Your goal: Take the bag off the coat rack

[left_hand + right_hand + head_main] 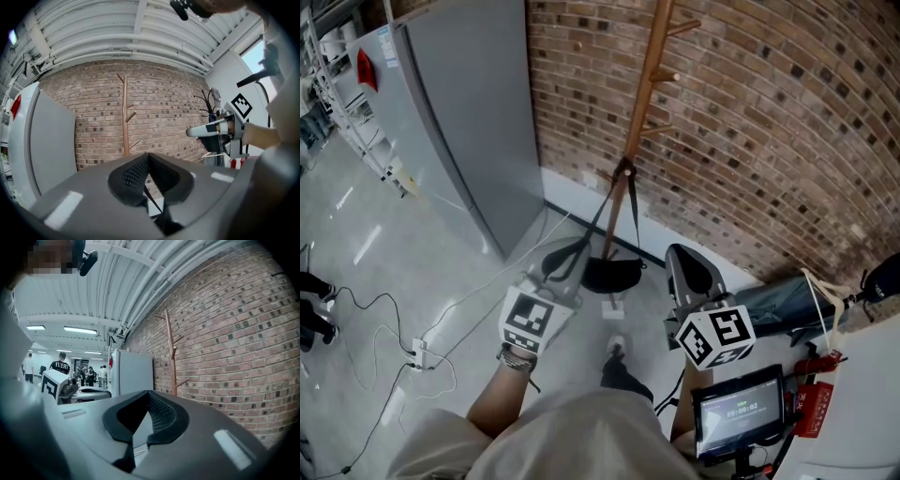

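Left gripper (149,157) jaws shut, empty, right gripper (149,394) jaws shut, empty, black bag (614,274) hanging on coat rack (649,75), distant shirt (61,366) printed "IVER"

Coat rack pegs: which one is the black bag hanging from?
The lowest peg, where the black bag's straps meet the pole of the coat rack. The three pegs above it stick out bare, with nothing hanging on them.
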`<control>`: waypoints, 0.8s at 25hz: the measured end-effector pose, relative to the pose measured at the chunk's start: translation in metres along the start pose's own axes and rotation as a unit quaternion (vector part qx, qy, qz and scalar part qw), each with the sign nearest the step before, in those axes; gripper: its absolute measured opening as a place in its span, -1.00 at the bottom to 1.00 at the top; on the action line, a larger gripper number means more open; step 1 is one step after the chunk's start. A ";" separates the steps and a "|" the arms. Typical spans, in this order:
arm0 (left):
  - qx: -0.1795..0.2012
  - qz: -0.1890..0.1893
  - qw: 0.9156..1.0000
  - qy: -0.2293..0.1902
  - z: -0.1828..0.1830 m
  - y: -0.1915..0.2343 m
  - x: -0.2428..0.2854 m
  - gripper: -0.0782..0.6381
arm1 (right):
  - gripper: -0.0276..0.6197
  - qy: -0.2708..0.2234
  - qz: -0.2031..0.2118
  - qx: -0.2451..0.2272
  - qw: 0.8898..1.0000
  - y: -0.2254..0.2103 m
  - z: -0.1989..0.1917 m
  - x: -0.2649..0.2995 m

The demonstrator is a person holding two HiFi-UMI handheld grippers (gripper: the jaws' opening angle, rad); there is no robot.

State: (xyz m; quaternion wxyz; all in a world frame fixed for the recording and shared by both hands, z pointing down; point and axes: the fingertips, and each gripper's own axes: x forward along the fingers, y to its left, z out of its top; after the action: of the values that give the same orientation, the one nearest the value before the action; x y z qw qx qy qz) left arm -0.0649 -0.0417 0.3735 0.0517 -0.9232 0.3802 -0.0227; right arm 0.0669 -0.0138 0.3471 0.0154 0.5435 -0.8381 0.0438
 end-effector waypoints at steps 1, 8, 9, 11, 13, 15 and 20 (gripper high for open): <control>0.000 0.000 1.000 0.002 -0.001 0.001 0.008 -0.78 | -0.91 0.002 0.001 0.002 1.000 -0.007 -0.001 0.005; -0.005 0.025 1.000 0.018 -0.011 0.019 0.064 -0.78 | -0.91 0.019 0.024 0.006 1.000 -0.057 -0.005 0.050; -0.006 0.031 0.999 0.021 -0.013 0.023 0.072 -0.78 | -0.91 0.023 0.029 0.006 0.999 -0.063 -0.006 0.057; -0.008 0.041 0.999 0.030 -0.018 0.029 0.087 -0.78 | -0.91 0.032 0.040 0.005 0.999 -0.077 -0.009 0.071; -0.007 0.052 0.998 0.035 -0.020 0.034 0.102 -0.78 | -0.91 0.039 0.050 0.004 0.998 -0.090 -0.012 0.084; -0.008 0.061 0.997 0.036 -0.022 0.040 0.116 -0.78 | -0.91 0.046 0.058 0.004 0.997 -0.101 -0.015 0.096; -0.025 0.077 0.995 0.051 -0.037 0.052 0.144 -0.78 | -0.91 0.066 0.083 0.002 0.994 -0.124 -0.026 0.125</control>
State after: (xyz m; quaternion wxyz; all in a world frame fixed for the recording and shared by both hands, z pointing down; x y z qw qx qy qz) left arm -0.0021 -0.1828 0.4045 0.0108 -0.8898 0.4529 -0.0560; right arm 0.1287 -0.1756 0.3891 0.0659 0.4682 -0.8773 0.0829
